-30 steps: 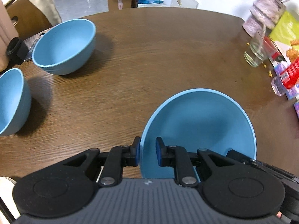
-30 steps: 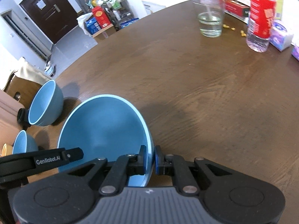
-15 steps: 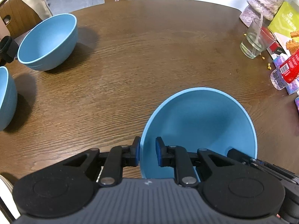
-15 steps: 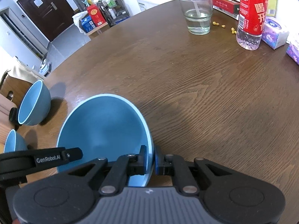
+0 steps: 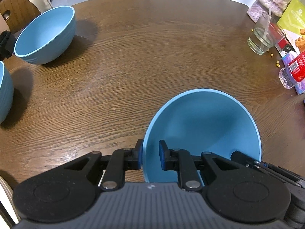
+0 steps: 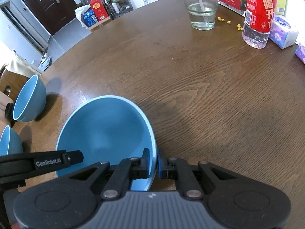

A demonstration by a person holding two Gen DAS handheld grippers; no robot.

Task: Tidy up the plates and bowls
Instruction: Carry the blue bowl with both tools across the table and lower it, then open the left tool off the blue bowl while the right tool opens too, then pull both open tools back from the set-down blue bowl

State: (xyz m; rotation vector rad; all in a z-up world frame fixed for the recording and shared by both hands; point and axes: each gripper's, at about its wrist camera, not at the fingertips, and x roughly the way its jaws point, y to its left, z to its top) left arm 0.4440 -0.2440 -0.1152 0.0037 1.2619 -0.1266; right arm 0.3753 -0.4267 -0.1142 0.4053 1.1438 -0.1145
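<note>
A large blue bowl (image 5: 204, 126) is held between both grippers over the brown wooden table (image 5: 143, 61). My left gripper (image 5: 150, 155) straddles the bowl's left rim, outer pad against the wall, inner pad a little off it. My right gripper (image 6: 153, 162) is shut on the bowl's (image 6: 106, 127) right rim. A second blue bowl (image 5: 45, 36) stands at the far left, also in the right wrist view (image 6: 28, 99). A third blue bowl (image 5: 4, 93) is cut off at the left edge, also seen in the right wrist view (image 6: 8, 141).
A glass with a straw (image 6: 201, 7), a red-labelled water bottle (image 6: 260, 13), tissue packs (image 6: 282, 33), boxes and yellow crumbs sit along the table's right side. A wooden chair with a cloth (image 5: 17, 2) stands beyond the far-left bowl.
Both grippers have pulled back slightly with the bowl; the far bowls and the glass sit a little further off in view. The grip on the bowl is unchanged.
</note>
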